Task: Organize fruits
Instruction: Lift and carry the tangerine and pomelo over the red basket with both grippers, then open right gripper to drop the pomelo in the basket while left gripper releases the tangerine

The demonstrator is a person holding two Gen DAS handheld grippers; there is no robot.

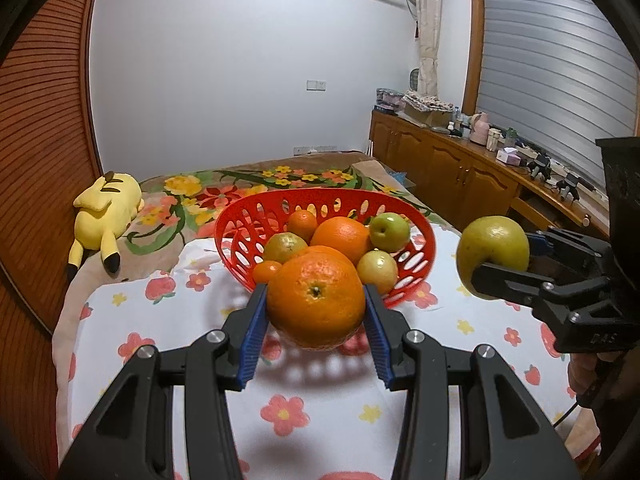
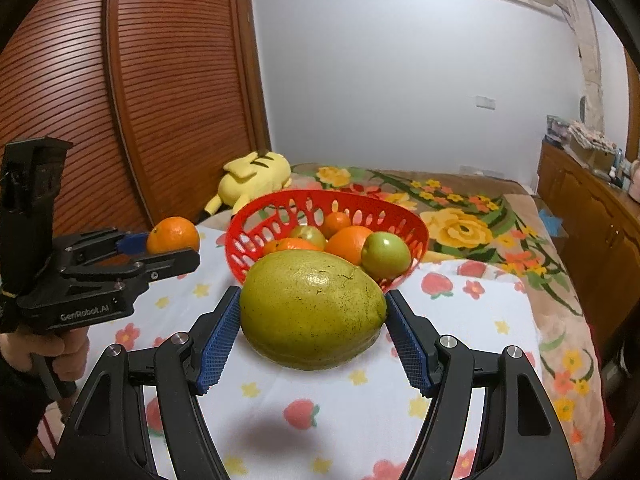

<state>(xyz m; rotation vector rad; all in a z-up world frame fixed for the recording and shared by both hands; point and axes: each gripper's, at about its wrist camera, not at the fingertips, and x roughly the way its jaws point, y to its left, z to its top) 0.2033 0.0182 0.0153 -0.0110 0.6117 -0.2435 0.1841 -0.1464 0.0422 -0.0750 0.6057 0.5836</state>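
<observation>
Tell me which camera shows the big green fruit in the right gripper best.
The right wrist view: the green fruit fills the centre, held between the right gripper's blue pads, skin speckles clear. The left wrist view shows the same green fruit smaller at the right edge, partly covered by one black finger.

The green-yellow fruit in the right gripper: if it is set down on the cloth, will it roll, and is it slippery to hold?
The green-yellow fruit looks egg-shaped, so it would probably wobble rather than roll far. Its skin seems smooth and a little glossy, yet the ribbed blue pads of the right gripper likely hold it well. The soft cloth should also damp rolling.
</observation>
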